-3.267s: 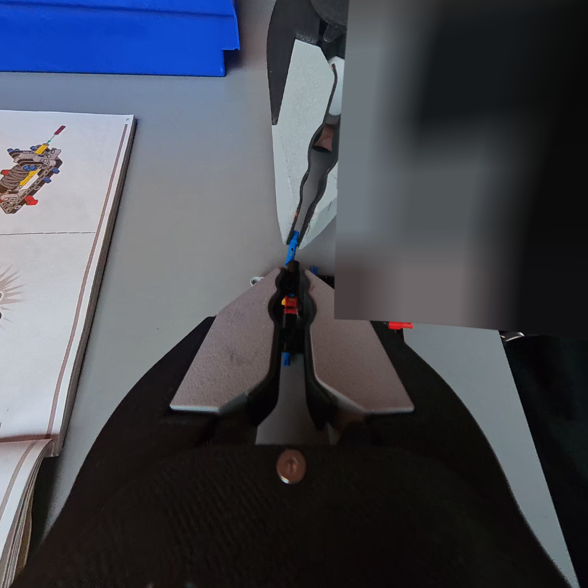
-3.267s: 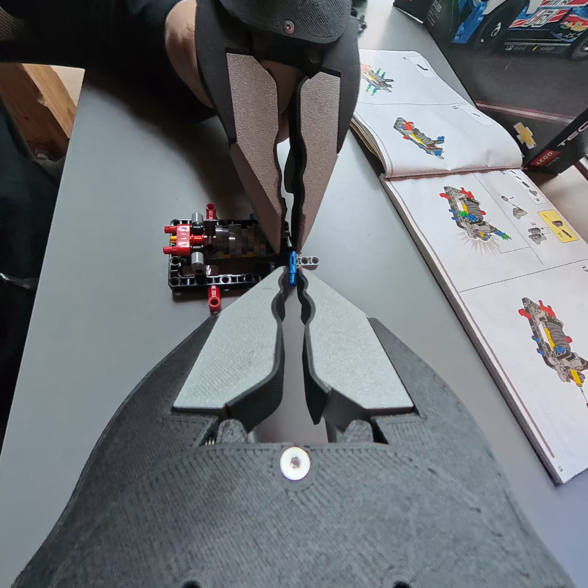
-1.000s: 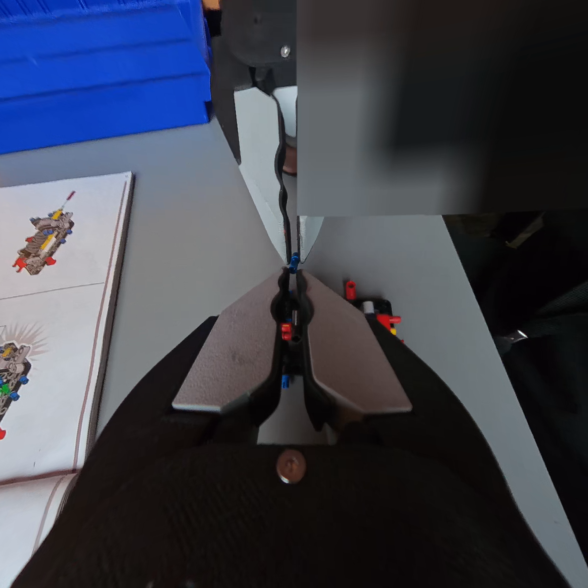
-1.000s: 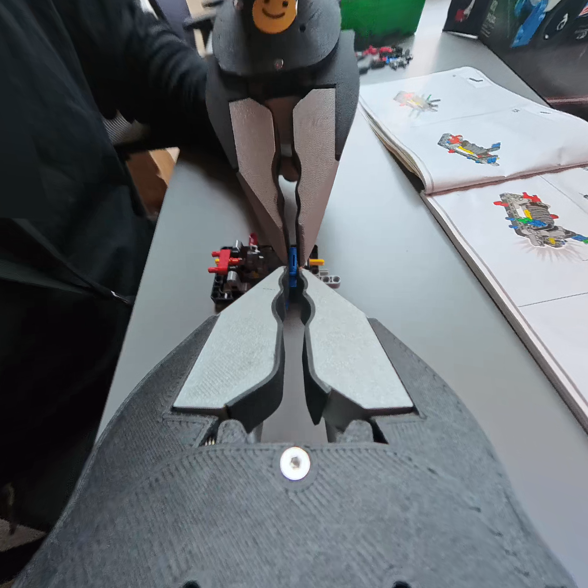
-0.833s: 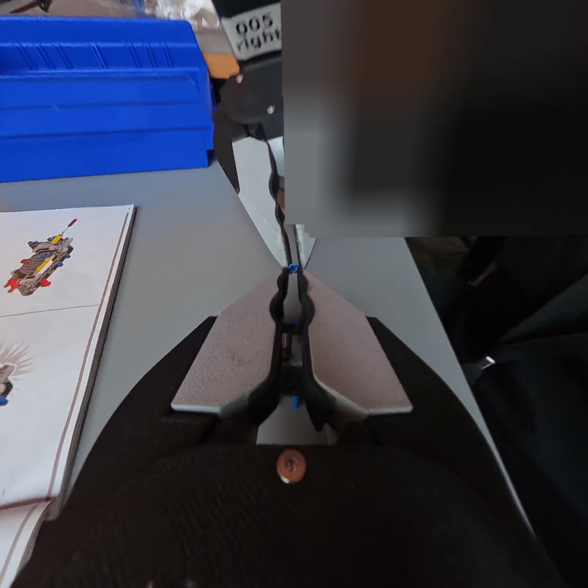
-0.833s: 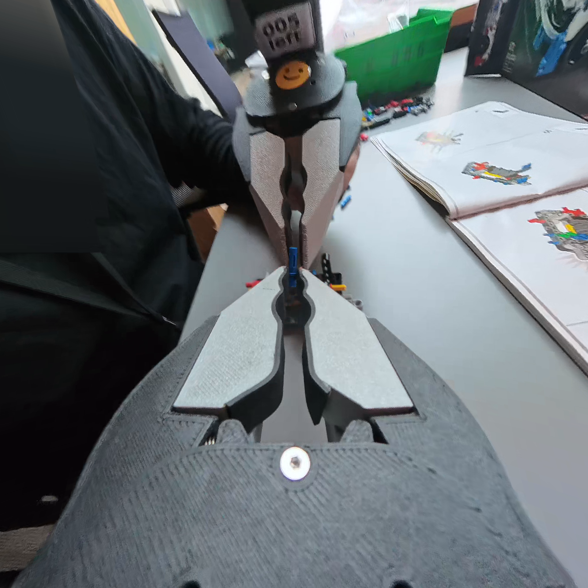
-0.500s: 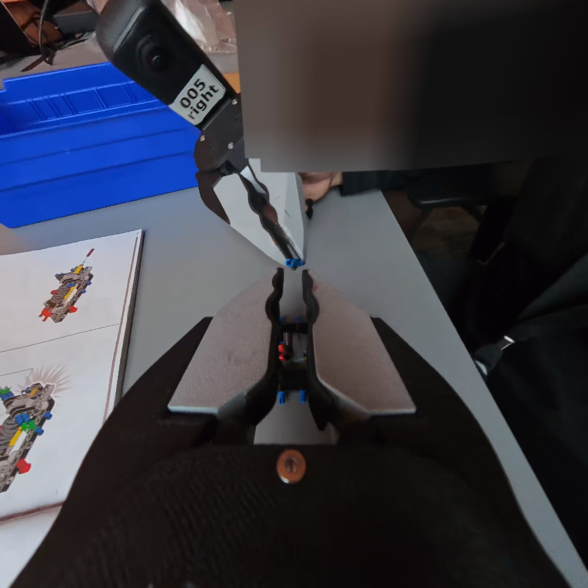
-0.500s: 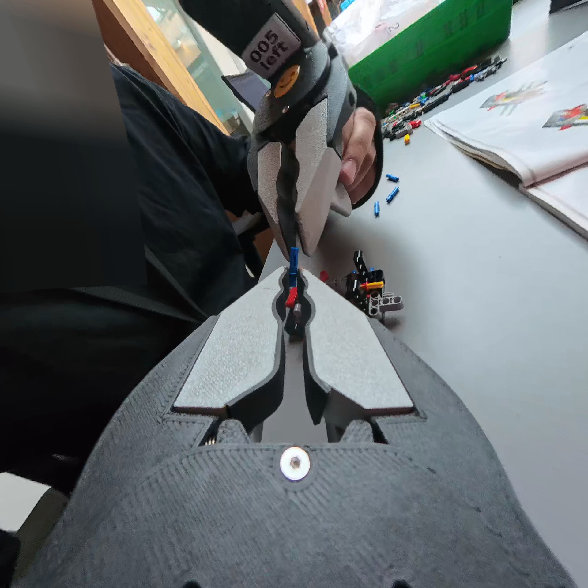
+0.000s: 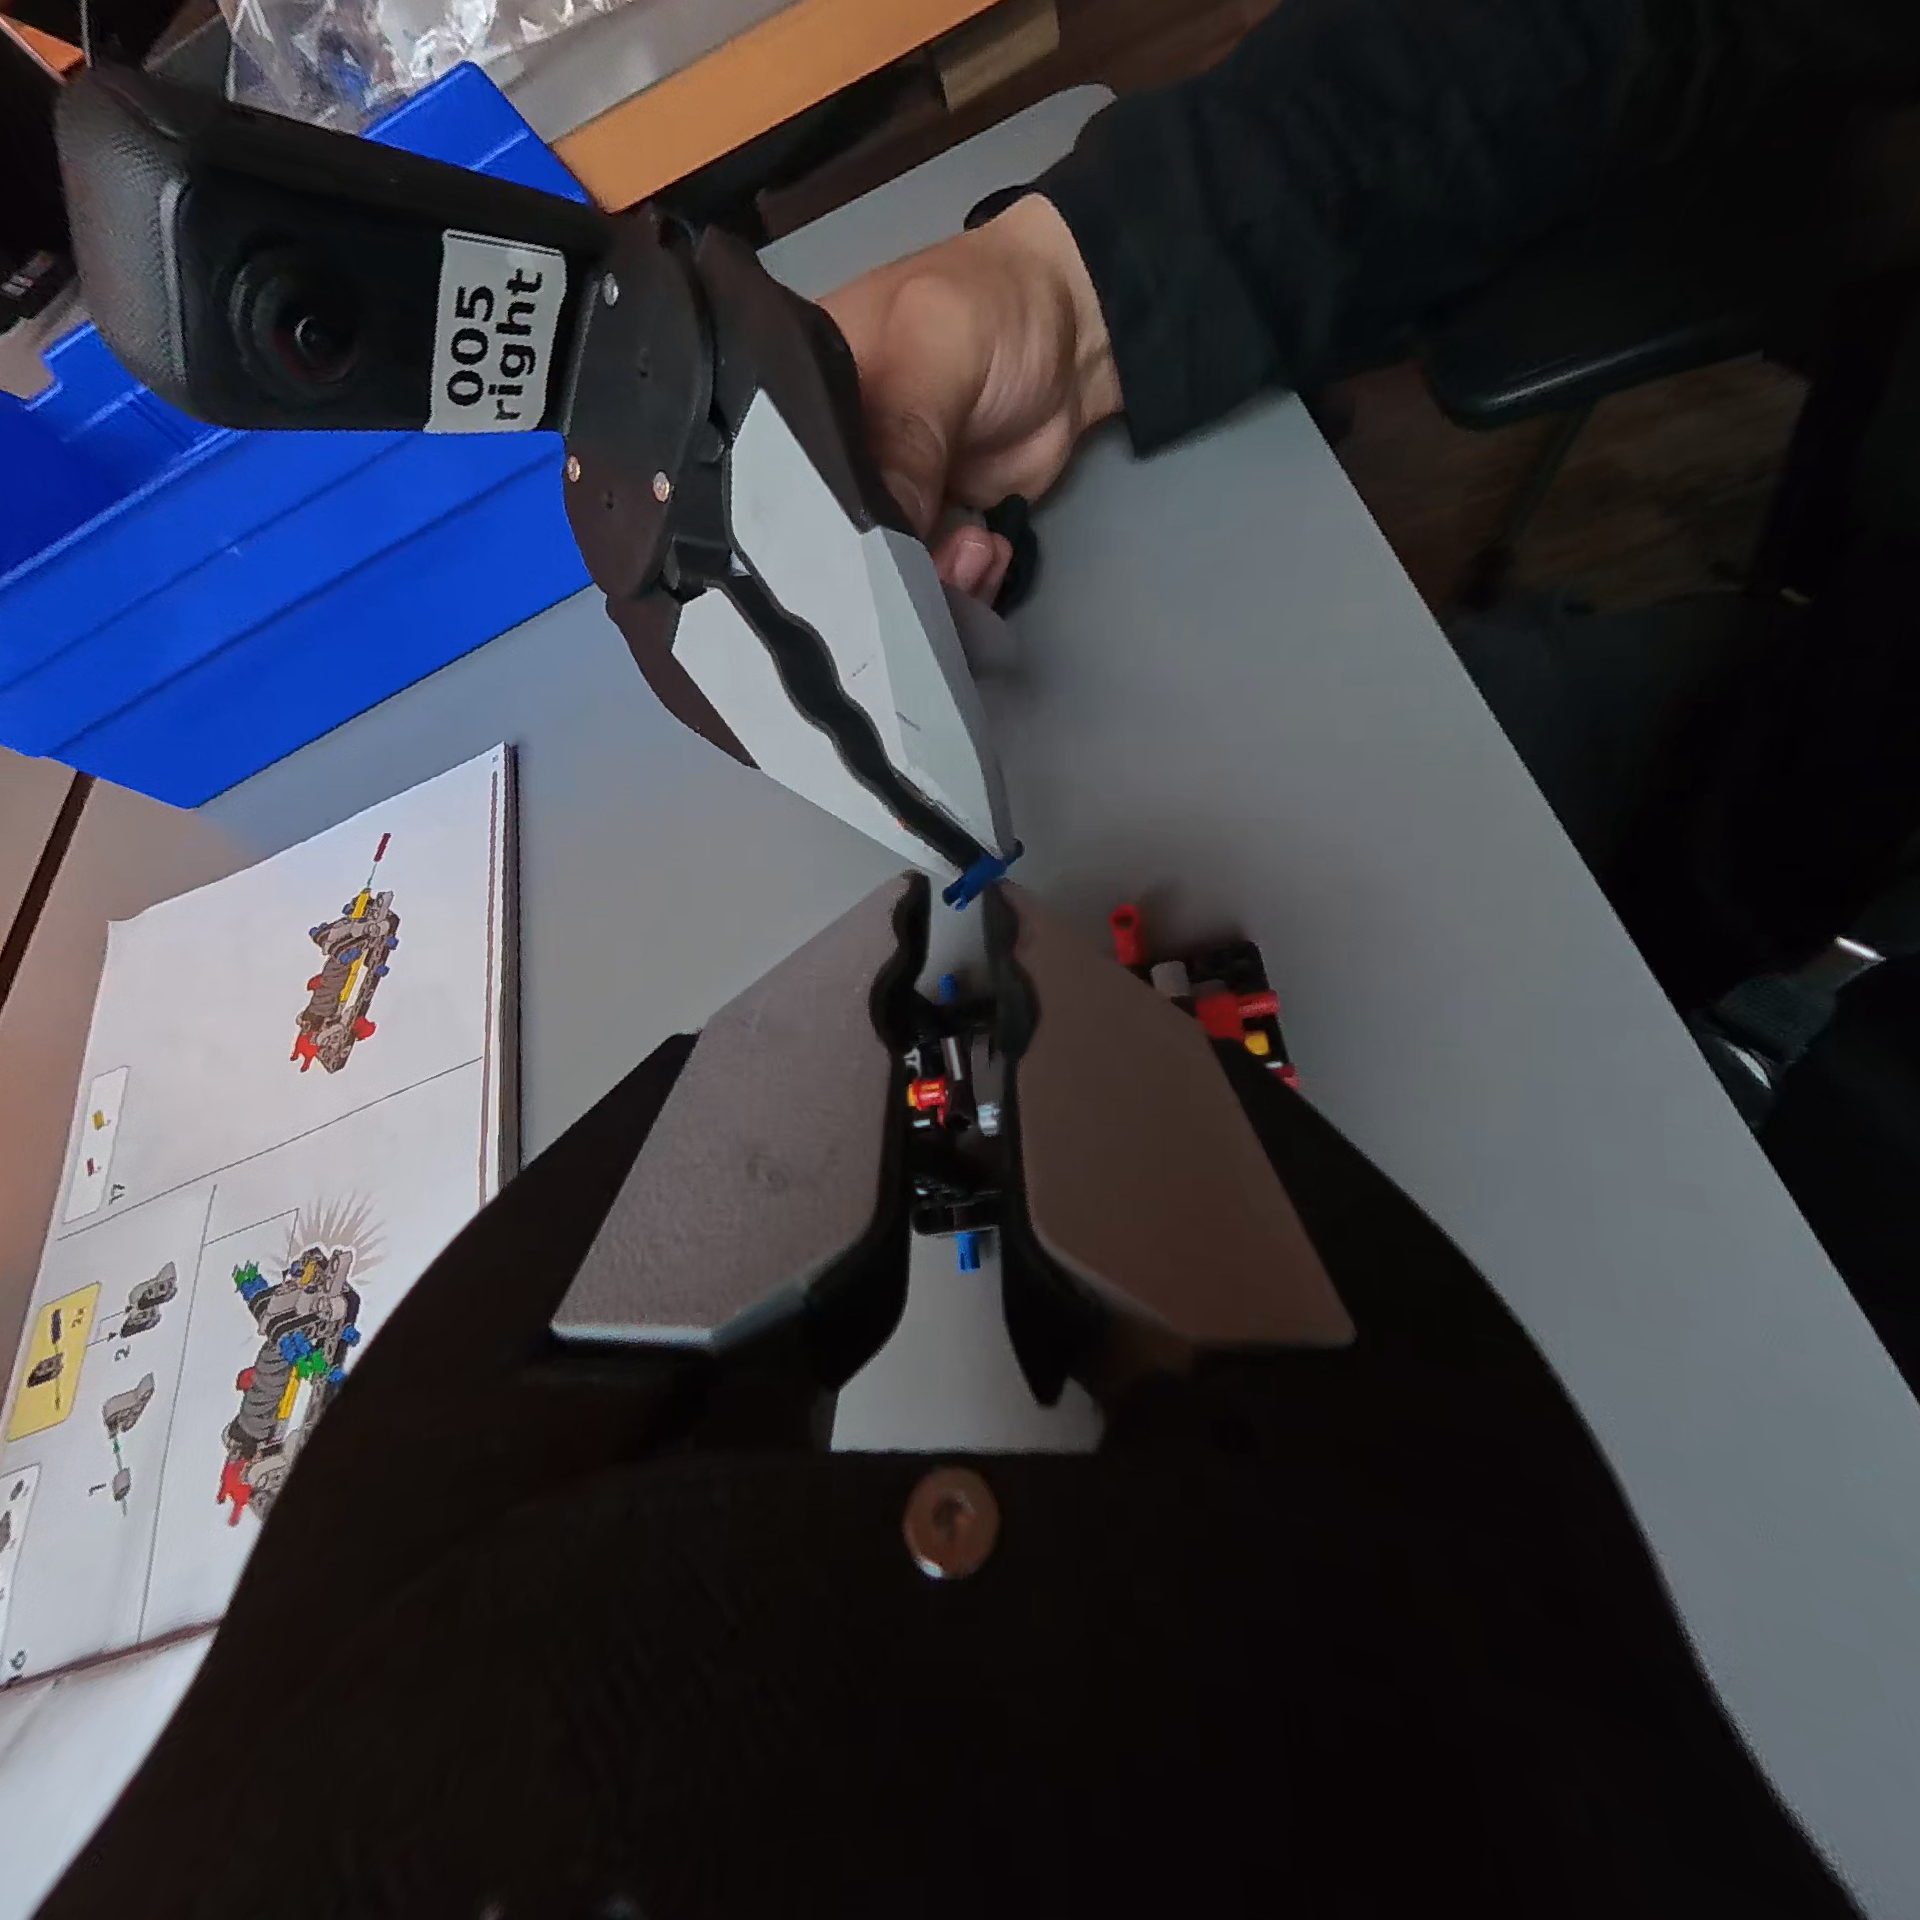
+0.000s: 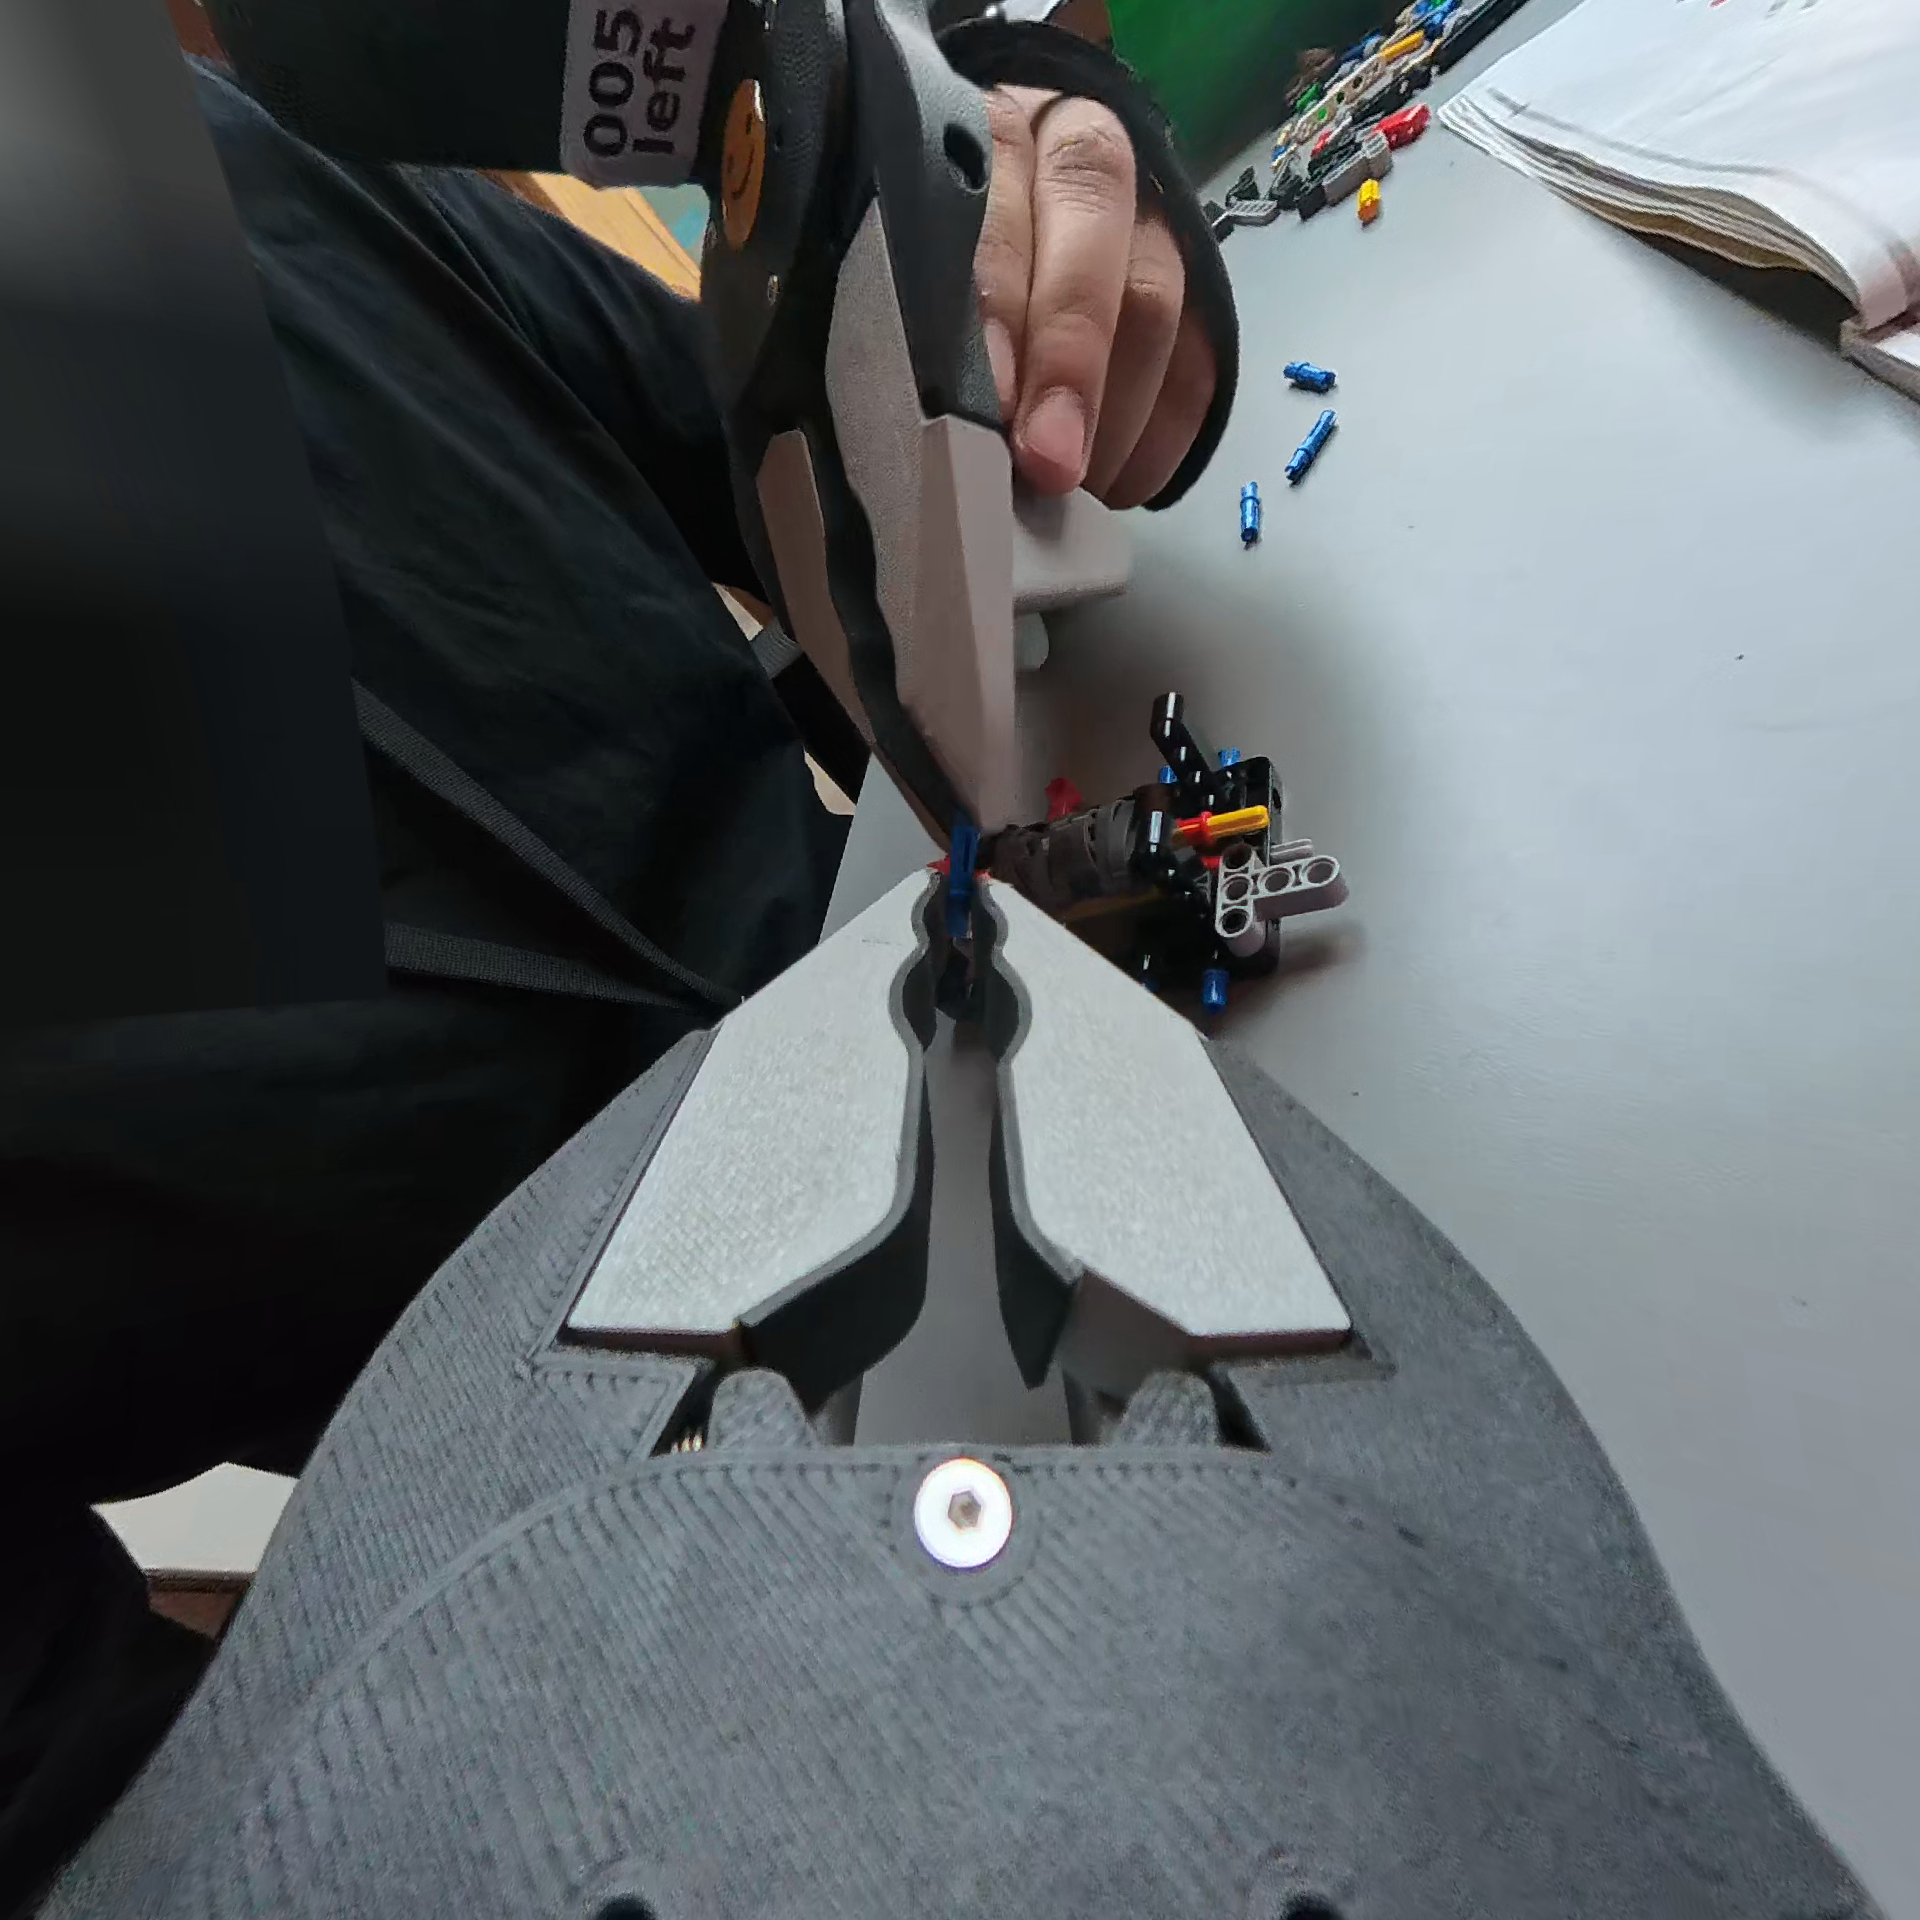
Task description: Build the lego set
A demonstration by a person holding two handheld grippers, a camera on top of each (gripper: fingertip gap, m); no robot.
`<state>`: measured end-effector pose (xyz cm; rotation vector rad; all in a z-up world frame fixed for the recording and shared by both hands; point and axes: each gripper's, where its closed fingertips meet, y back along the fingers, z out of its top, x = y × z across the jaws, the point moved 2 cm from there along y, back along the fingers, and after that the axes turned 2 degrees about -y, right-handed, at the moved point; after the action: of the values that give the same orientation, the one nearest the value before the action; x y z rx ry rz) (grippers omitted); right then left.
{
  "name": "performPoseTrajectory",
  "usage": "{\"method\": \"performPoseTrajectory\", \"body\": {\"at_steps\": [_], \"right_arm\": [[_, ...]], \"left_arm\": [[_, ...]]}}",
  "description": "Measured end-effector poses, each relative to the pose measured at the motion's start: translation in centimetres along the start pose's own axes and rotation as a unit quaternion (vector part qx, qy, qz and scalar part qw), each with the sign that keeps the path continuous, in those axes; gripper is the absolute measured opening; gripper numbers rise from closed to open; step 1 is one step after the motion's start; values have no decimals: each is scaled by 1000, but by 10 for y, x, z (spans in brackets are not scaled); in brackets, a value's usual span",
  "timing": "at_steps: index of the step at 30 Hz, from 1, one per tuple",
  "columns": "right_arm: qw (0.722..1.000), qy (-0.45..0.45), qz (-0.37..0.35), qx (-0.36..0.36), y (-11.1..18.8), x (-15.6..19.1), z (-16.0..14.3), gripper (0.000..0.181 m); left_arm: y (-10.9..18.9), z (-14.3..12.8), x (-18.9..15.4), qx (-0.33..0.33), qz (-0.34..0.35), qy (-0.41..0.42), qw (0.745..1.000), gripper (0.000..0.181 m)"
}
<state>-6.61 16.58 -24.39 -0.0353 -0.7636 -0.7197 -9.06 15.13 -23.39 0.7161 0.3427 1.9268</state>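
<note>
The partly built black lego assembly [image 10: 1195, 862], with red, yellow and grey parts, lies on the grey table; in the left wrist view it [image 9: 1216, 987] shows below and between my left fingers. My right gripper [image 10: 961, 883] is shut on a small blue pin [image 10: 961, 868], held above the table. My left gripper [image 9: 956, 894] has its jaws a little apart and holds nothing. Its tips meet the right gripper's tips [image 9: 982, 847] at the blue pin [image 9: 971, 883]. In the right wrist view the left gripper [image 10: 971, 816] comes down from above onto the pin.
An open instruction booklet [image 9: 301, 1039] lies left of the grippers, with a blue bin [image 9: 260, 582] behind it. Three loose blue pins [image 10: 1309, 442] and a pile of loose pieces [image 10: 1351, 94] lie farther off. The table edge and a person in dark clothes are close by. My two grippers' fingertips are within a few centimetres of each other.
The left gripper's jaws have parted from shut. Both grippers have risen and tilted, still tip to tip. The right gripper keeps hold of the blue pin; the assembly stays on the table.
</note>
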Motion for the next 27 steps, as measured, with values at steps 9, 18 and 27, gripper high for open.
{"method": "performPoseTrajectory", "body": {"at_steps": [9, 18, 27], "right_arm": [[997, 26, -32, -67, 13, -4, 18, 13], [955, 206, -199, -73, 20, -4, 30, 11], [919, 280, -276, -23, 16, -9, 24, 0]], "left_arm": [[4, -3, 18, -1, 65, 17, 998, 3], [9, 4, 28, -65, 53, 130, 988, 2], [5, -4, 28, -52, 51, 137, 988, 2]]}}
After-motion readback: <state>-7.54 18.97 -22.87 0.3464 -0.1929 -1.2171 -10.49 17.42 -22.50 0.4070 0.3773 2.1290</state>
